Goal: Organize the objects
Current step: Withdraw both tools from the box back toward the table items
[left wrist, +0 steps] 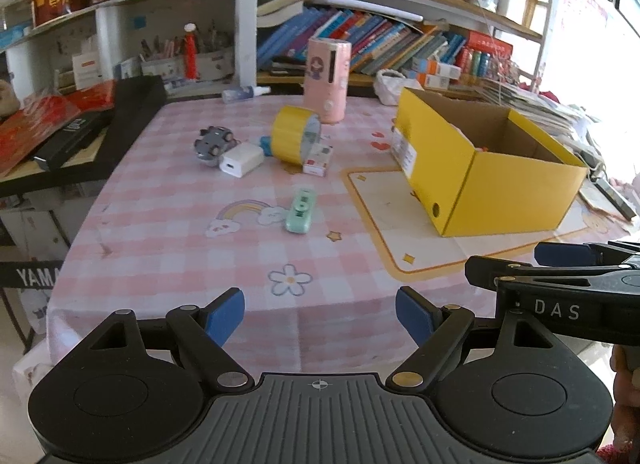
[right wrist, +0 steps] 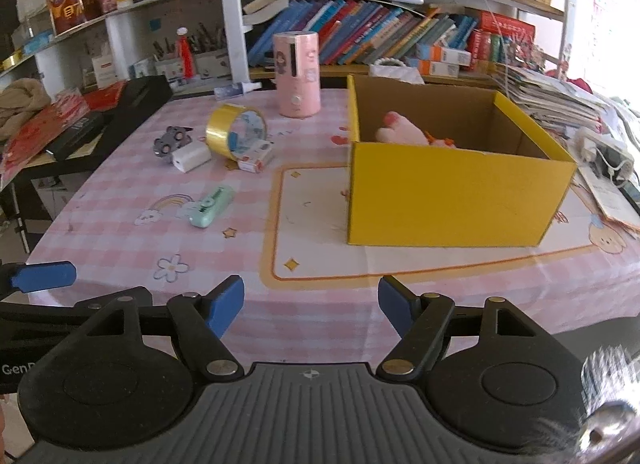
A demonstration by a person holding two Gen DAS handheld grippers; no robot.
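Both the left gripper (left wrist: 320, 318) and the right gripper (right wrist: 311, 306) are hovering released and empty over the bench (right wrist: 120, 248) edge. Beyond them, the yellow box (right wrist: 452, 199) is holding only a pink plush toy (right wrist: 400, 131), while the tape roll (right wrist: 236, 131), white charger (right wrist: 191, 157), toy car (right wrist: 170, 141) and green stapler (right wrist: 211, 205) are lying outside, awaiting sorting, so most of the task remains.

Bright daylight from the right, blown-out glare at right edge, fisheye bending, mostly sharp

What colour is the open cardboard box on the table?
The box is bright yellow outside, plain brown cardboard inside; the right wrist view shows it best.
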